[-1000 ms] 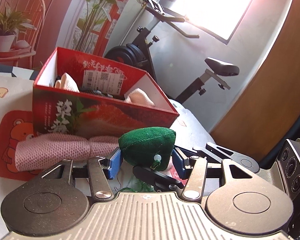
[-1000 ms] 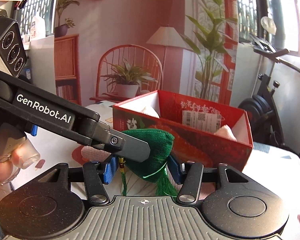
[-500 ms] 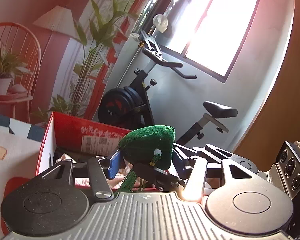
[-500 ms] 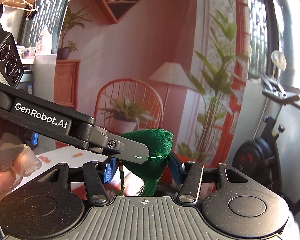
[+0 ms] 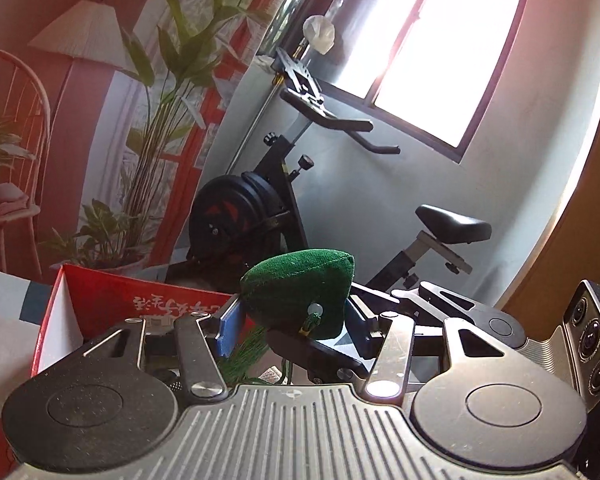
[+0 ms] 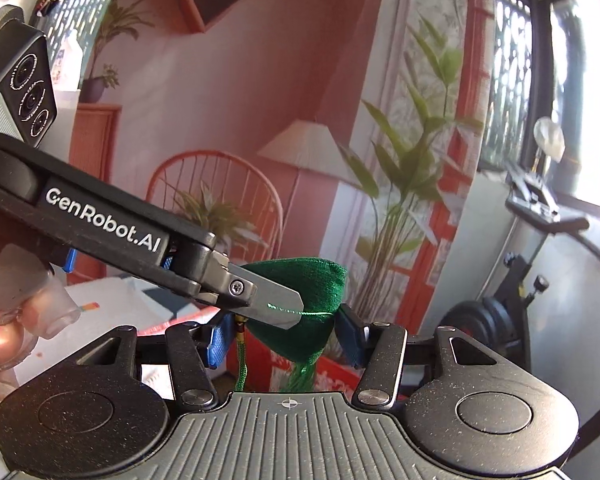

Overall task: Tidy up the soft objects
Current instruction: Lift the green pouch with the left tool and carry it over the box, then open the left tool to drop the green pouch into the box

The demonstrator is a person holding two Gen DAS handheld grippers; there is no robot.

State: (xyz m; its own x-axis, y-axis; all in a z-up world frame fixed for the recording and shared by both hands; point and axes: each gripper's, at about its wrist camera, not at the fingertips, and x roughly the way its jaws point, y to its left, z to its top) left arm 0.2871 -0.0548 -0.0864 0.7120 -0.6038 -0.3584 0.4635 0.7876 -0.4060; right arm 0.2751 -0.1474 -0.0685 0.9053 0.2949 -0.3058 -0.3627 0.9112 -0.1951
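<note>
Both grippers clamp the same green pouch [image 5: 298, 294], a stuffed velvet sachet with a bead and tassel cord [image 5: 244, 354] hanging under it. The left gripper [image 5: 292, 322] presses it between its blue pads [image 5: 230, 326] from either side, and the right gripper [image 6: 284, 338] grips the lower part of it the same way, its pads [image 6: 218, 342] snug against the cloth. In the right wrist view one black finger of the left tool crosses in from the left and lies over the pouch's near face; in the left wrist view the right tool's finger reaches in from the right beneath the pouch. A gloved hand [image 6: 16, 320] holds the left tool at the left edge of that view.

Both tools point slightly downward, with the pouch held up in the air, above the near edge of a red box [image 5: 112, 304] whose white inner wall shows at the left. The box stands on a pale table [image 5: 0, 344].

Farther off are an exercise bike [image 5: 276, 200], a bright window [image 5: 440, 48], and a wall mural [image 6: 260, 160] with a chair, lamp and plants.
</note>
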